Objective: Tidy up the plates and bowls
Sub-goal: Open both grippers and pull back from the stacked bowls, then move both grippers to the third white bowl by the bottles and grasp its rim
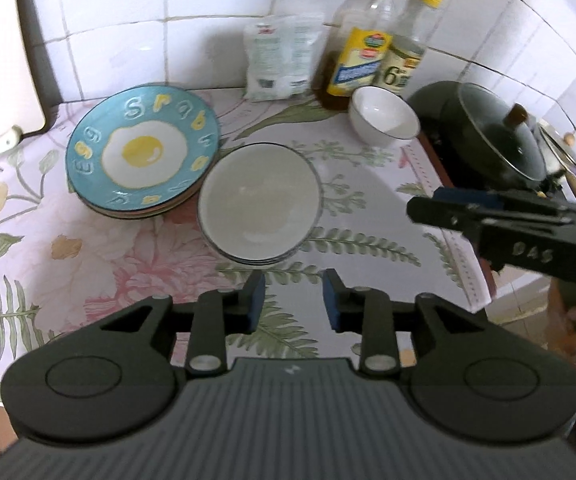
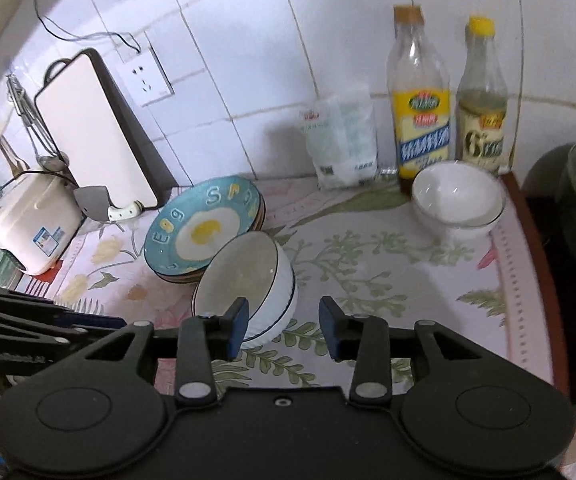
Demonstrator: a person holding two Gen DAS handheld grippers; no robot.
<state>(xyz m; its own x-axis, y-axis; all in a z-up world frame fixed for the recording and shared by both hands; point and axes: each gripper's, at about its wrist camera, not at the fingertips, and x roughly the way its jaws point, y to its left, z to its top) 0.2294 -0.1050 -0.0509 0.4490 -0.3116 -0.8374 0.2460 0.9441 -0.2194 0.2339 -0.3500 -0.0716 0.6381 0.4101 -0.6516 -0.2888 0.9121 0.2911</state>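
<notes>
A stack of plates topped by a blue fried-egg plate (image 1: 142, 150) (image 2: 204, 228) sits on the floral tablecloth. A stack of white dark-rimmed bowls (image 1: 260, 204) (image 2: 248, 284) stands just right of it, touching the plates. A smaller white bowl (image 1: 383, 116) (image 2: 457, 200) stands near the bottles. My left gripper (image 1: 293, 304) is open and empty, just in front of the bowl stack. My right gripper (image 2: 282, 326) is open and empty, its left finger (image 2: 238, 324) close to the bowl stack's side. The right gripper also shows in the left wrist view (image 1: 439, 208), seen side-on.
Two bottles (image 1: 361, 40) (image 2: 419, 112) and a white packet (image 1: 284, 56) stand against the tiled wall. A lidded dark pot (image 1: 487, 132) sits on the stove at right. A cutting board (image 2: 96, 128) and rice cooker (image 2: 32, 220) are at left.
</notes>
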